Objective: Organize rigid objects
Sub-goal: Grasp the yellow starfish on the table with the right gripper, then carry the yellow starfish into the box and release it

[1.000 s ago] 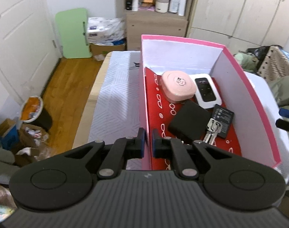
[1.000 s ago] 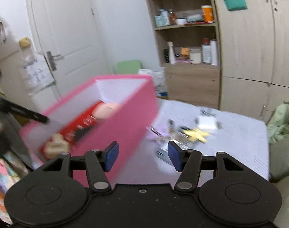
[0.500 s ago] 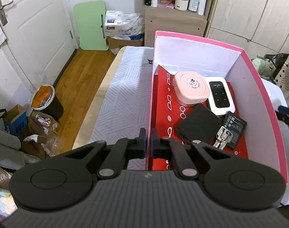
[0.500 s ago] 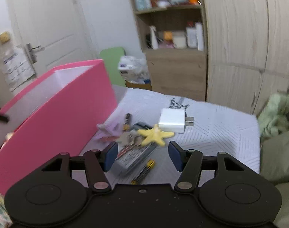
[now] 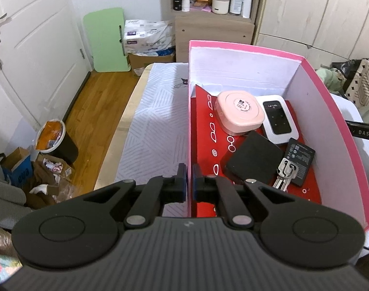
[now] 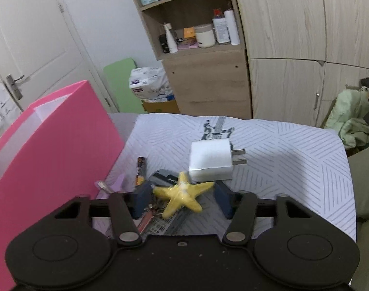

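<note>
My left gripper (image 5: 189, 179) is shut on the left wall of the pink box (image 5: 329, 111), one finger inside and one outside. On the box's red liner lie a pink square case (image 5: 240, 111), a white device with a dark screen (image 5: 277, 121), a black flat pad (image 5: 253, 160), keys (image 5: 285, 172) and a black battery (image 5: 300, 162). My right gripper (image 6: 182, 200) hangs low over a pile on the bedspread, its jaws closing. A yellow starfish (image 6: 182, 194) lies between its blue pads (image 6: 142, 198), its arm tips close to both. Behind it sits a white charger plug (image 6: 211, 160).
The pink box (image 6: 51, 145) stands left of the pile. Under the starfish lie a thin battery-like stick (image 6: 140, 167), a grey gadget (image 6: 163, 177) and a printed packet. The striped bedspread (image 6: 293, 157) stretches right. Wooden cupboards, shelves and floor clutter surround the bed.
My right gripper swung away from the pink box and came down over the pile, so the starfish now lies between its fingers. The left gripper keeps its hold on the box wall.
</note>
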Demonstrator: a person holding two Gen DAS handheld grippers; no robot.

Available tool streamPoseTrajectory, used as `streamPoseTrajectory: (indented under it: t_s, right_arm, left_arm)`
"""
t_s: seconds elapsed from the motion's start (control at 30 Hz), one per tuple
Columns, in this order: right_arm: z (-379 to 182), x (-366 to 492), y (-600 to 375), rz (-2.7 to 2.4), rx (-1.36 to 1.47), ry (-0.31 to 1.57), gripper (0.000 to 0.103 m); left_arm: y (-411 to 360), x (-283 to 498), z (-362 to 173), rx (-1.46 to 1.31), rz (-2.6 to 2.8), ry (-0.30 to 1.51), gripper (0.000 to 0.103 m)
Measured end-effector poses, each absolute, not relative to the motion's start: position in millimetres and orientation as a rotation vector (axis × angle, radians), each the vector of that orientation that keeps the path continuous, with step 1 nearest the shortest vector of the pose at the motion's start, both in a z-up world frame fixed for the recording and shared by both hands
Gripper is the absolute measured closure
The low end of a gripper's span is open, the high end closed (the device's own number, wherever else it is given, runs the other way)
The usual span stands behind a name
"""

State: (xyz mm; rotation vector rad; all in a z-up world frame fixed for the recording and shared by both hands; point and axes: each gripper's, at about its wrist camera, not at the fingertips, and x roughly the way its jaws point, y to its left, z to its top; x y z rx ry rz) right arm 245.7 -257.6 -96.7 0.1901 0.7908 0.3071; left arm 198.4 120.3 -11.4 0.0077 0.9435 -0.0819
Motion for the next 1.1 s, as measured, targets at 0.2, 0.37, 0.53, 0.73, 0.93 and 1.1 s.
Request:
streamPoseTrajectory:
  t_s: [0.2,0.37,0.53,0.73,0.93,1.1]
  right_arm:
    - [-92,224,-254,0.324,0.192,0.774,0.043]
    - [-76,202,-251,0.333,0.201,0.733,0.043]
    - [-31,172,-240,0.429,0.198,0.635,0.043]
    - [21,141,-177,0.611,-0.04,0.54,0.043]
    - [17,166,-111,0.826,-0.102,0.737,0.043]
    - [-1,189,-76,0.893,-0.101,0.98,0.043]
  left_arm:
    - [123,195,-10,0.017,-0.118,0.927,0.099]
    - [123,192,-11,0.038,-0.131,0.908,0.099]
    - [123,191,-10,0.039,-0.135,0.911,0.099]
    - [121,191,-11,0.073,-0.147,0.913,0.098]
    - [128,192,-10,0.047,-0.18,0.921,0.097]
    - [139,190,-10,-0.036,-0.215,0.911,0.096]
